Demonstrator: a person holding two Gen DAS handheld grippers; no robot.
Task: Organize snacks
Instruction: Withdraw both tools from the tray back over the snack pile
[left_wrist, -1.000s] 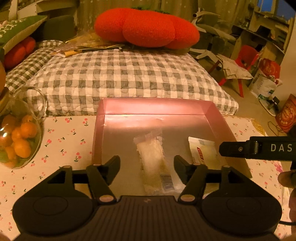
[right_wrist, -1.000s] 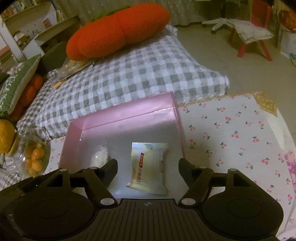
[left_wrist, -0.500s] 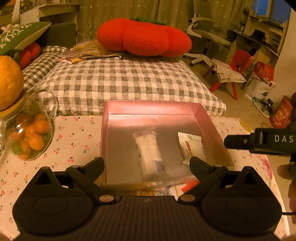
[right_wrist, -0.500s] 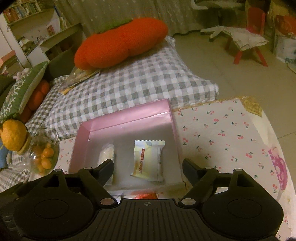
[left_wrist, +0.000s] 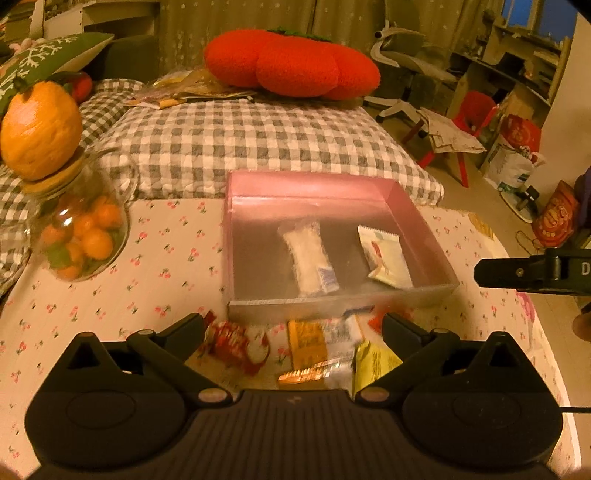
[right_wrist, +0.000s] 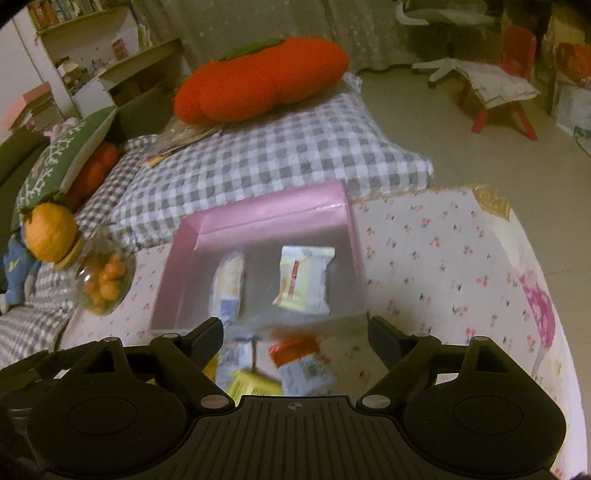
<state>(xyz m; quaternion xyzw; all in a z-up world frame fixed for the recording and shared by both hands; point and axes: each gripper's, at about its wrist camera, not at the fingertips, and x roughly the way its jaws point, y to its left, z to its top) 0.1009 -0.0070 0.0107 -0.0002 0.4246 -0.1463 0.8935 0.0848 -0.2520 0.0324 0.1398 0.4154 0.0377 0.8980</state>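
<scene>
Here, both grippers wide open and empty, left gripper (left_wrist: 291, 328) above loose snacks (left_wrist: 306, 345), pink box (left_wrist: 236, 236) just beyond.

I am seeing almost no readable text. In my left wrist view, a single white letter "D" is showing on the black body of the right gripper (left_wrist: 535, 275), cut off at the frame's right edge. The cream snack packet (left_wrist: 384, 256) in the pink box (left_wrist: 314, 184) is carrying a red label strip, but its print is staying too small and blurred for me to read. The loose wrappers (left_wrist: 306, 347) in front of the box are blurring as well.
</scene>
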